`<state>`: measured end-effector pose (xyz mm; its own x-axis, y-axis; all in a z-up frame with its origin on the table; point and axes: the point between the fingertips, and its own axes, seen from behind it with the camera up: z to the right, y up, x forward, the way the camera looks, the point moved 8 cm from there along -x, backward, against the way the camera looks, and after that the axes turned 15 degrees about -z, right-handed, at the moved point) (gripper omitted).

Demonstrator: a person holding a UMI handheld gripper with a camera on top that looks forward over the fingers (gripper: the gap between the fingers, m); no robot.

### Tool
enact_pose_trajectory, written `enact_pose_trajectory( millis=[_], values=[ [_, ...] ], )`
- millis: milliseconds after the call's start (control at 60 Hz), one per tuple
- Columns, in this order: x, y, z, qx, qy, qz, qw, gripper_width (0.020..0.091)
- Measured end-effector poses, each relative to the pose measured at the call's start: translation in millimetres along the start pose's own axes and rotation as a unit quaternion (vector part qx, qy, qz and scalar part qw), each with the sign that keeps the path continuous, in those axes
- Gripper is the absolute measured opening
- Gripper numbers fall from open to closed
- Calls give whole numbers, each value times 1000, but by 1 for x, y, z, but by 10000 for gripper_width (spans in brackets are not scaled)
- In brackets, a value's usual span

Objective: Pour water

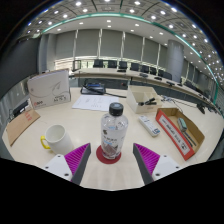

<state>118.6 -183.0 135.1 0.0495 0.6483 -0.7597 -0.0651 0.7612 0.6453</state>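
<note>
A clear plastic water bottle (114,129) with a black cap stands upright on a red coaster (108,155) on the pale table (100,110). It sits just ahead of my gripper (111,160), roughly centred between the two magenta pads (79,159), with a gap on each side. The fingers are open and hold nothing. A white mug (58,138) with a yellow handle stands to the left of the bottle, beyond the left finger.
A white remote (148,125) lies right of the bottle, and an orange-edged cardboard box (181,131) beyond it. A white carton (48,88) and a wooden board (21,127) stand at the left. Papers (90,101) and a small box (143,96) lie further back.
</note>
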Motion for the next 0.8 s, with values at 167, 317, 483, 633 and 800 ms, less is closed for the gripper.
enact_pose_trajectory(
  millis=[167,317,483,633,800],
  values=[
    [-100,-10,-43,22,-5,-25,999,858],
    [-174,-27,-89,30,-11,-31,999,861],
    [-225,-48,-134,33,-4,-34,999,859],
    [-241,-58,-151,26,-5,-35,999,861],
    [-243,-60,-155,26,-8,-42,999,860]
  ],
)
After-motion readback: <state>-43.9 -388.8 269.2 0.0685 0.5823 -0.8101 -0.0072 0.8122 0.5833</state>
